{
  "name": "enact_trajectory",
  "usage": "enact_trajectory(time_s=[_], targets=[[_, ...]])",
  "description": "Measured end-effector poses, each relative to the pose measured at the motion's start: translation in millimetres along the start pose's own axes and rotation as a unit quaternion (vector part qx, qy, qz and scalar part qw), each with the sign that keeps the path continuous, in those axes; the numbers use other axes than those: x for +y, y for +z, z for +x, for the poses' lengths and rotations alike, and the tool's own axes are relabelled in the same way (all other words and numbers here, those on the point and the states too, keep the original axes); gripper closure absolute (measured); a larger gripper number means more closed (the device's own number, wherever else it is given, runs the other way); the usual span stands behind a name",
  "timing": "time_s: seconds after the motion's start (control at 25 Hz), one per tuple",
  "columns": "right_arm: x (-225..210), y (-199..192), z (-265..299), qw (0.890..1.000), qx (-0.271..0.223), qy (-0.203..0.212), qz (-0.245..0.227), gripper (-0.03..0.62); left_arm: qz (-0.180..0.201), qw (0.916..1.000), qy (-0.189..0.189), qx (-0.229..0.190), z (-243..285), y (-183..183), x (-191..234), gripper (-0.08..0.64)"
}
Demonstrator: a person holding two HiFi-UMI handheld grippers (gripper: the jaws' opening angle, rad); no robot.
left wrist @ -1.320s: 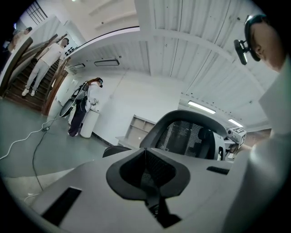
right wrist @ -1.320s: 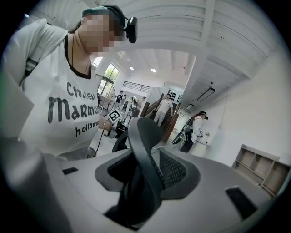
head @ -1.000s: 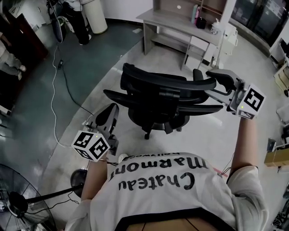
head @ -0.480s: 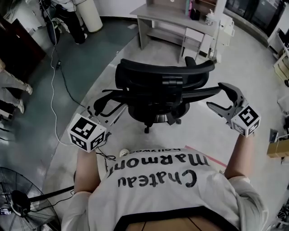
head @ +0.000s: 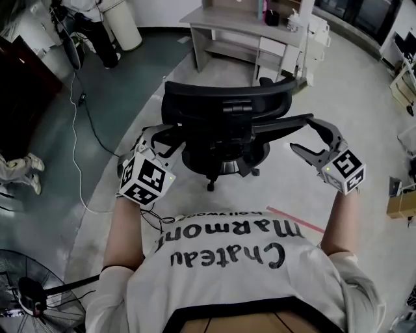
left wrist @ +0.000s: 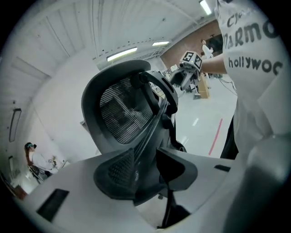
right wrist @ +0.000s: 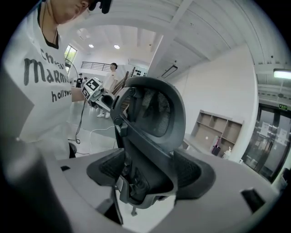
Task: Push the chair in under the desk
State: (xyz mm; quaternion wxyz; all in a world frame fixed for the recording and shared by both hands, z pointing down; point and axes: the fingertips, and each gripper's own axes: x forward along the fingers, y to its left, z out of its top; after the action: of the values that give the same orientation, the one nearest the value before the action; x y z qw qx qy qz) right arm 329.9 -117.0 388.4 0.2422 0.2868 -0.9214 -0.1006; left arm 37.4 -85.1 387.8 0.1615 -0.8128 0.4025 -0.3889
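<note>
My left gripper (head: 159,138) jaws, just narrowing, stand apart astride chair (head: 227,107) frame. Right gripper (head: 304,135) wide, just narrowing, grips nothing.

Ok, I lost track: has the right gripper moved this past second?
Yes: against the desk, the right gripper came toward the person. Its jaws, just closing slightly, stand apart with the chair back between them.

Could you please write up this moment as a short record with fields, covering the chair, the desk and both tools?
chair: black mesh office chair, standing short of the desk
desk: pale, beyond the chair
left tool: at chair's left side; jaws apart, just been closing; chair edge in the gap, ungripped
right tool: at chair's right side; jaws apart, just been closing; chair seen through the gap, ungripped
status: chair not yet under desk
</note>
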Motion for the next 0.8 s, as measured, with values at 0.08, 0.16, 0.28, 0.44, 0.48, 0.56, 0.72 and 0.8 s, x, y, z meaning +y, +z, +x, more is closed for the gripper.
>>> enact_trajectory(time_s=[0.08,0.16,0.28,0.44,0.48,0.56,0.72,0.8], targets=[[-8,9,6,1.000,-0.004,-0.010,-0.014,0.253,0.010,0.9999,0.004,0.007,3,0,0,0.399],[-12,14,15,1.000,0.003,-0.007,-0.029,0.253,-0.002,1.0000,0.002,0.003,5,0,0,0.393],[-12,13,33,0.998,0.030,0.013,-0.052,0.253,-0.017,0.9998,-0.002,-0.003,7,2,2,0.393],[-10,6,53,0.996,0.057,0.039,-0.063,0.255,-0.024,0.9997,-0.008,-0.002,15,6,4,0.393],[-12,4,55,0.996,0.059,0.036,-0.063,0.253,-0.026,0.9996,-0.011,0.000,16,6,4,0.391],[-14,7,57,0.996,0.054,0.029,-0.059,0.302,-0.036,0.9991,-0.022,0.000,17,7,5,0.391],[-14,11,57,0.997,0.054,0.027,-0.052,0.305,-0.051,0.9982,-0.033,0.001,16,5,7,0.391],[-13,10,59,0.997,0.060,0.025,-0.050,0.305,-0.055,0.9978,-0.038,0.000,17,4,7,0.391]])
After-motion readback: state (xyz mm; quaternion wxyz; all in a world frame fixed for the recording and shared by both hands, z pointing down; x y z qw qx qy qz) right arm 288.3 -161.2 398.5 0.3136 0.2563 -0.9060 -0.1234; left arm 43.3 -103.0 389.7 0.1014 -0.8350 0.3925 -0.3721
